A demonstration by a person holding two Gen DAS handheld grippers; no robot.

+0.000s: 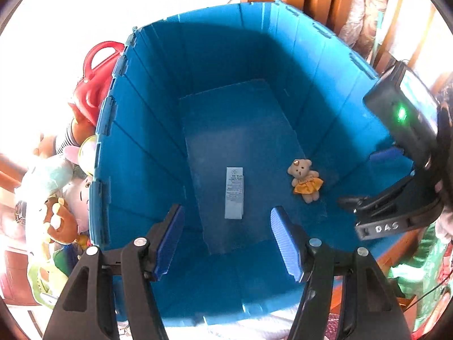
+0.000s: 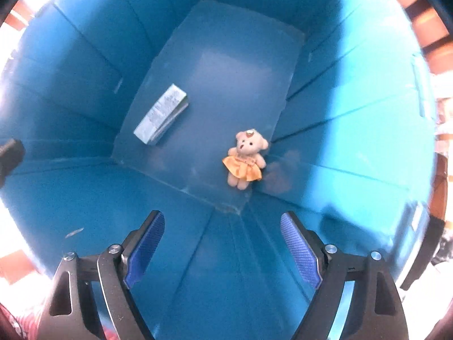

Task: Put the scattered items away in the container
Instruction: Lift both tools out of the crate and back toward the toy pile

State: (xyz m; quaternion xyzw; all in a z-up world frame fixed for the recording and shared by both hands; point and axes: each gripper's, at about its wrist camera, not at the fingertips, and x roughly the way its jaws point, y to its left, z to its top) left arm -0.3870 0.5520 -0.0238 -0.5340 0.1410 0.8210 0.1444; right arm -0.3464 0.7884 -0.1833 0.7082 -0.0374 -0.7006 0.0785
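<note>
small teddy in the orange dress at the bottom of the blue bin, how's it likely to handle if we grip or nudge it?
The teddy looks like plush, so it would probably squash between the pads rather than resist. It seems light for its size and would likely slide on the smooth floor of the blue bin if nudged. Lying flat on its back, it is unlikely to roll.

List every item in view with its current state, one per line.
Blue bin: open-topped, nearly empty.
Small teddy bear: lying face up on the bin floor.
Light blue box: lying flat on the bin floor.
Left claw: open, empty.
Right claw: open, empty.
Plush toys: piled outside the bin.
</note>
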